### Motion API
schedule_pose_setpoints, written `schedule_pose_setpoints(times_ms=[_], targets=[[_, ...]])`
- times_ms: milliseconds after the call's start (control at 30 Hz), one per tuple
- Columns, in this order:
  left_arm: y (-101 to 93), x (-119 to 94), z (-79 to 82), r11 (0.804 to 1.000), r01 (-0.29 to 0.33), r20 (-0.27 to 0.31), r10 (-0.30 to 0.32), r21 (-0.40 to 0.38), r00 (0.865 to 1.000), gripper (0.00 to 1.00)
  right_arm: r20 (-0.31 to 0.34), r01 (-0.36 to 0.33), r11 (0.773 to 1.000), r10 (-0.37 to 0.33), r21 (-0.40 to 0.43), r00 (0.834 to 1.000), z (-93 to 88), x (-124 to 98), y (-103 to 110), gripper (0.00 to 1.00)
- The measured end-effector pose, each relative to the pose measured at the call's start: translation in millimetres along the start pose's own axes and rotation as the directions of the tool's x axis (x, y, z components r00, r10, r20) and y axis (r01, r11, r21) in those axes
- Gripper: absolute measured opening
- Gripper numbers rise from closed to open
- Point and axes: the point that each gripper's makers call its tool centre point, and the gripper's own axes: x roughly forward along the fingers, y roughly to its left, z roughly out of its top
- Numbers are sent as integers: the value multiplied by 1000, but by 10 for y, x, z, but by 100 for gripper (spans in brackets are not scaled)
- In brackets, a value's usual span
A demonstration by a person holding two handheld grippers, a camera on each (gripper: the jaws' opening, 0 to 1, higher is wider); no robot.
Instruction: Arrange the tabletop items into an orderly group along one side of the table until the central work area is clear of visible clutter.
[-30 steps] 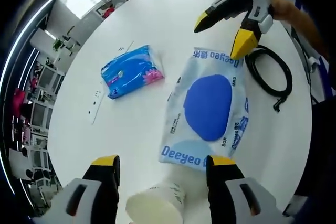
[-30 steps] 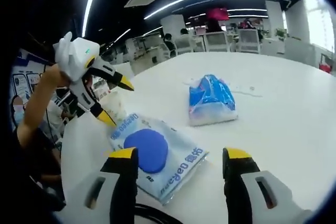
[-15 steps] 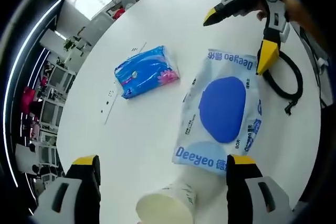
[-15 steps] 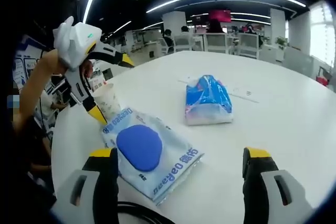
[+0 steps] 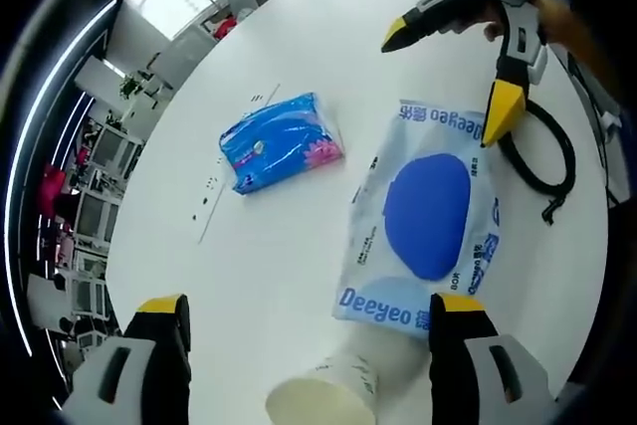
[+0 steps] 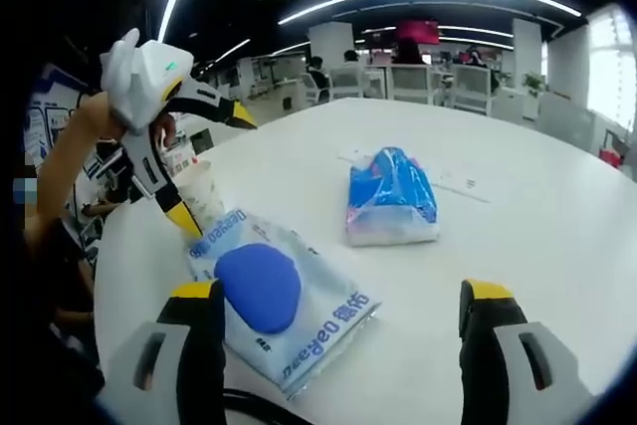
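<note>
Left gripper view: paper cup (image 5: pixel 333 393) between wide jaws, seemingly untouched

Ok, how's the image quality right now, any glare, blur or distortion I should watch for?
Left gripper view: sharp and evenly lit, with strong fisheye curving the table edge; the wipes pack print is readable. Right gripper view: dimmer room, bright ceiling strips overhead, window glare at the right edge; the tissue pack is sharp, the left gripper slightly soft.
</note>
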Motion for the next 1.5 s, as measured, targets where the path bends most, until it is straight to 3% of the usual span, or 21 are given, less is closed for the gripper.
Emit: schedule_pose_setpoints(times_ms=[300,633,1033,1500], targets=[[143,70,77,1000,-6,23,6,-17,1000,100,-6,7,1000,-7,-5,1000,51,49,-124,94],[31,66,111,1000,12,35,-11,-10,999,100,-14,7,1000,-7,-11,1000,73,109,-192,93],[222,198,275,998,12,67,-8,-59,998,100,-17,6,1000,-7,-13,1000,72,170,-259,93],[392,357,325,997,20,65,-16,-71,998,97,-11,-1,1000,0,-21,1000,62,225,-252,92]])
